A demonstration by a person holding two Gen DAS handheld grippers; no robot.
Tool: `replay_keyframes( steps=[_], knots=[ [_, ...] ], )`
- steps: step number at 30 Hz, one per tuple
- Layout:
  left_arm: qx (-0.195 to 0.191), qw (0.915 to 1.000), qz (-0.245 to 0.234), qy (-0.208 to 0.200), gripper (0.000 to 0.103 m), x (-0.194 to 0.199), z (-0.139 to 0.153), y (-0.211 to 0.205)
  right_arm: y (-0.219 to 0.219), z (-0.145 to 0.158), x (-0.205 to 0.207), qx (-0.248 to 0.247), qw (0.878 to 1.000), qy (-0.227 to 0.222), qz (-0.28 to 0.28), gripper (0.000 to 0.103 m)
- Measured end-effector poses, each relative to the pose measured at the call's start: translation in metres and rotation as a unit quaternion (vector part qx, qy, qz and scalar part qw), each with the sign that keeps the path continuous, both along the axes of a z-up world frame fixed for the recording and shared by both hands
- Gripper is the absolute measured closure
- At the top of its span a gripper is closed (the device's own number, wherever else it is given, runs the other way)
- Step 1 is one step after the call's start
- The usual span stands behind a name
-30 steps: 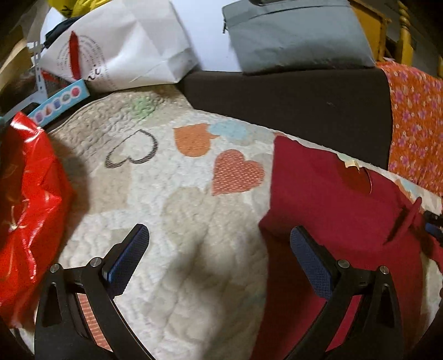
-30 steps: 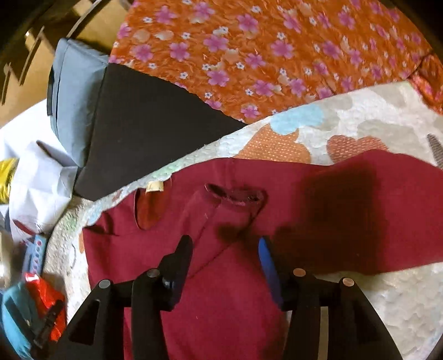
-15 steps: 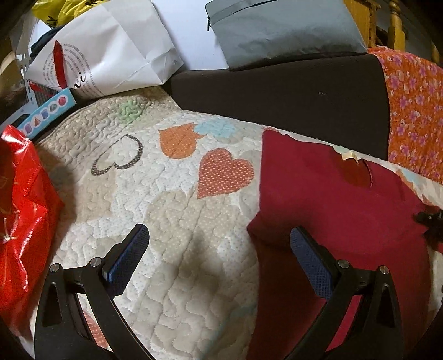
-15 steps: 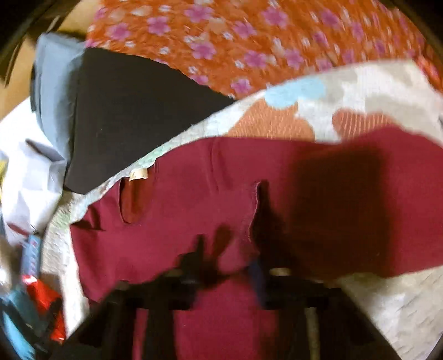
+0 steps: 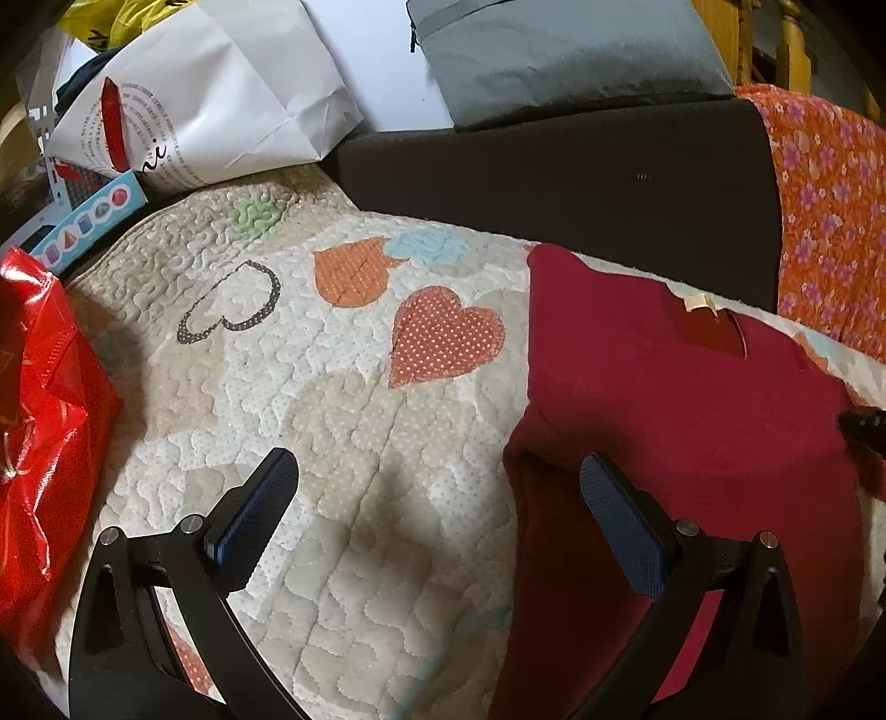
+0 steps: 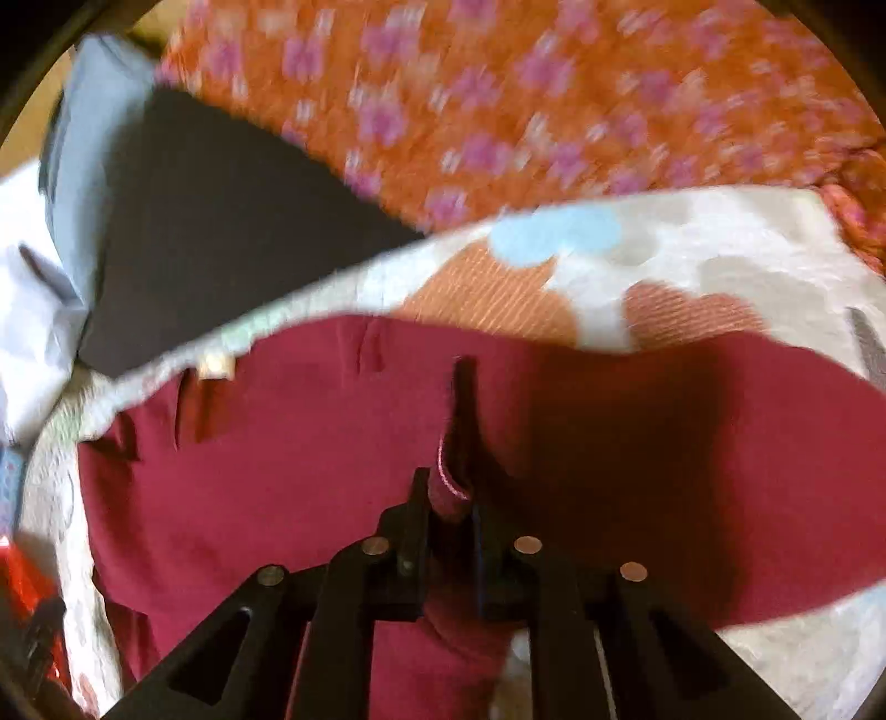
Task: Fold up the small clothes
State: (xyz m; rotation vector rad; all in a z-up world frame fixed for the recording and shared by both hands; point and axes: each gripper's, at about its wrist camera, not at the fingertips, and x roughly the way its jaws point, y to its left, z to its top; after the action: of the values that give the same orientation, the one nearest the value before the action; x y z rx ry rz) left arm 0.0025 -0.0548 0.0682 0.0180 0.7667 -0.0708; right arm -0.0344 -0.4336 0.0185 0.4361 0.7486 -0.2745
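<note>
A dark red small shirt (image 5: 681, 399) lies spread on a cream quilt with heart patches (image 5: 343, 421); its neck label points to the far side. My left gripper (image 5: 437, 509) is open and empty, low over the quilt, its right finger above the shirt's left edge. In the right wrist view, my right gripper (image 6: 451, 507) is shut on a pinched fold of the red shirt (image 6: 277, 459) near its middle and lifts it slightly. The right gripper's tip also shows in the left wrist view (image 5: 864, 423).
A red plastic bag (image 5: 39, 443) lies at the quilt's left edge. A white paper bag (image 5: 210, 94), a grey cushion (image 5: 554, 50) and a dark cushion (image 5: 554, 183) stand behind. An orange flowered cloth (image 5: 830, 221) lies at the right.
My right gripper has closed on a fold of the red shirt's sleeve area and pulled it up. My left gripper has shifted slightly left, still open.
</note>
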Motion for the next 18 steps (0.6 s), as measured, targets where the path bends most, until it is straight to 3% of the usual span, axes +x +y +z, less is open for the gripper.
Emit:
replay_keyframes(
  steps=[2, 6, 8, 10, 15, 17, 18],
  knots=[
    [0.001, 1.0, 0.001, -0.001, 0.001, 0.0, 0.0, 0.0, 0.007, 0.012, -0.011, -0.018, 1.0, -0.024, -0.006, 0.089],
    [0.01, 0.9999, 0.001, 0.005, 0.001, 0.002, -0.005, -0.002, 0.027, 0.019, -0.003, -0.001, 0.998, -0.055, 0.036, 0.089],
    [0.012, 0.9999, 0.0, 0.009, 0.001, 0.002, -0.007, -0.004, 0.03, 0.009, 0.008, -0.008, 0.999, -0.039, 0.032, 0.089],
    [0.01, 0.9999, -0.004, 0.008, 0.001, 0.001, -0.007, -0.005, 0.023, -0.014, 0.02, -0.002, 1.0, 0.014, 0.02, 0.089],
    [0.006, 0.9999, -0.012, 0.002, 0.001, -0.002, -0.002, -0.007, -0.007, -0.002, -0.029, 0.078, 0.996, -0.041, -0.003, 0.088],
    [-0.003, 0.9999, -0.013, 0.006, 0.001, -0.002, 0.0, -0.007, -0.026, 0.002, -0.065, 0.094, 0.994, -0.053, -0.037, 0.079],
    [-0.01, 0.9998, -0.014, 0.006, 0.001, -0.002, 0.001, -0.007, -0.038, 0.001, -0.086, 0.105, 0.991, -0.055, -0.064, 0.068]
  ],
)
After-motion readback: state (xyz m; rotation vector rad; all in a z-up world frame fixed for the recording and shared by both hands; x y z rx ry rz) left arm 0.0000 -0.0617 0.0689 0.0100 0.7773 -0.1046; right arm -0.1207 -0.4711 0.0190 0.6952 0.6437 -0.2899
